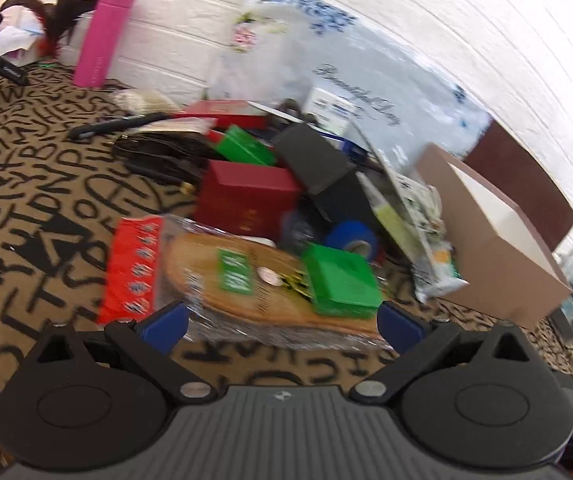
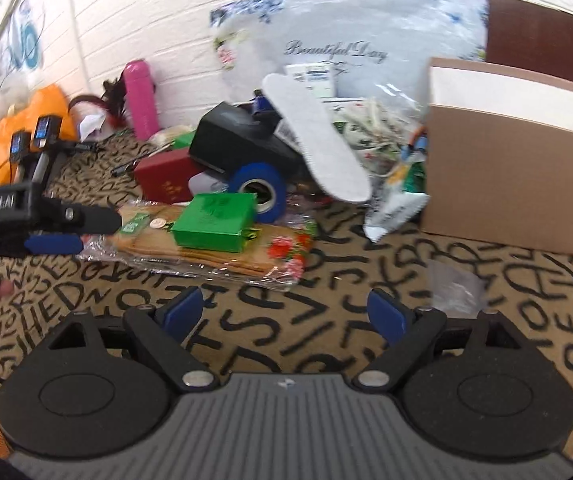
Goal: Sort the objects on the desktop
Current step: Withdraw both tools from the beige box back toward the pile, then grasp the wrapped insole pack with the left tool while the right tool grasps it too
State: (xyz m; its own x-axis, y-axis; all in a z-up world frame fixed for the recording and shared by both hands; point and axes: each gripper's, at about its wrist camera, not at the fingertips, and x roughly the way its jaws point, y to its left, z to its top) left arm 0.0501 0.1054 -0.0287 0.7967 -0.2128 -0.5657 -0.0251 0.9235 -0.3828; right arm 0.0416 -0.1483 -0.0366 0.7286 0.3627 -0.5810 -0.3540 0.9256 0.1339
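A pile of desk objects lies on a letter-patterned cloth. A packet of tan insoles (image 1: 242, 280) (image 2: 206, 248) lies in front with a green box (image 1: 342, 284) (image 2: 216, 220) on top. Behind are a blue tape roll (image 1: 352, 238) (image 2: 260, 190), a red box (image 1: 246, 200) (image 2: 164, 180), a black box (image 1: 314, 158) (image 2: 238, 140) and a white insole (image 2: 318, 136). My left gripper (image 1: 282, 326) is open, its fingers either side of the insole packet's near edge; it also shows in the right wrist view (image 2: 52, 244). My right gripper (image 2: 286, 314) is open and empty above the cloth.
A cardboard box (image 1: 498, 240) (image 2: 518, 160) stands at the right. A pink bottle (image 1: 104, 34) (image 2: 140, 98) stands by the white wall. A clear plastic bag (image 1: 326, 52) (image 2: 346, 40) leans behind the pile. An orange bag (image 2: 18, 128) lies at far left.
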